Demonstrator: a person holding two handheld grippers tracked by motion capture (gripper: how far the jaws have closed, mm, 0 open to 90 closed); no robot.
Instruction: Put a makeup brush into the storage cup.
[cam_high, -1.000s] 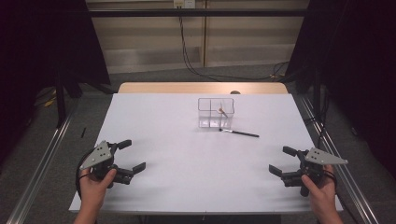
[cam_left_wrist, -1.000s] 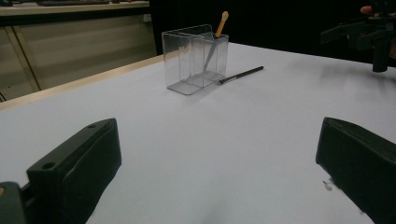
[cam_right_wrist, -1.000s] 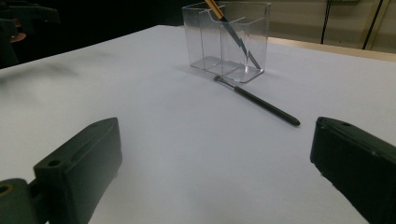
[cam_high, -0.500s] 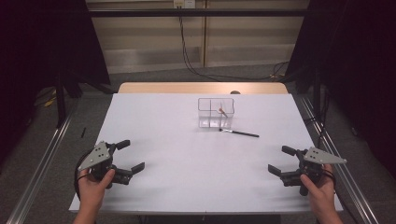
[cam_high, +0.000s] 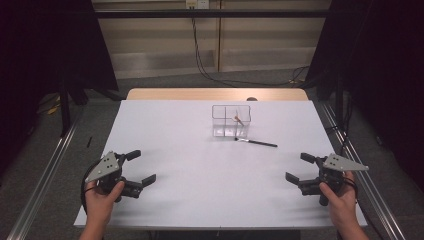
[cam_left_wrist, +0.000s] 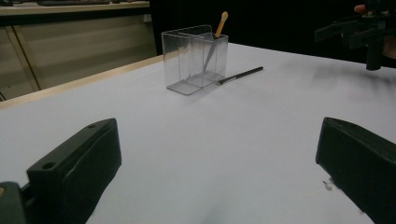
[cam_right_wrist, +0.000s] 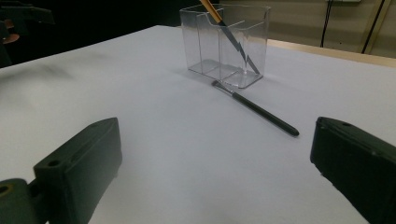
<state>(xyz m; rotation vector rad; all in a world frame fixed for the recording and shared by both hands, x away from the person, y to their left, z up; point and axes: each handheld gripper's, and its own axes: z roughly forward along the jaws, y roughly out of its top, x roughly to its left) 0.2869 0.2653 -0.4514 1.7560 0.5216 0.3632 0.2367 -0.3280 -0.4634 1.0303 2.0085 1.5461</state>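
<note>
A clear plastic holder (cam_high: 230, 120) with divided compartments stands on the white table, past its middle. A thin brush with an orange tip (cam_high: 239, 120) leans inside it, also seen as the brush (cam_left_wrist: 216, 37) and the brush (cam_right_wrist: 229, 30). A black brush (cam_high: 256, 143) lies flat on the table just in front of the holder's right corner, its bristle end touching or nearly touching the base. My left gripper (cam_high: 141, 167) rests at the near left, open and holding nothing. My right gripper (cam_high: 300, 167) rests at the near right, open and holding nothing. Both are far from the holder.
The white table top (cam_high: 190, 165) spans the view, with a wooden strip (cam_high: 215, 94) along its far edge. Metal rails (cam_high: 40, 185) run along both sides. Dark curtains and cables stand behind the table.
Both hands have shifted slightly on the table near the front edge; the grippers stay open. The holder and brushes have not moved.
</note>
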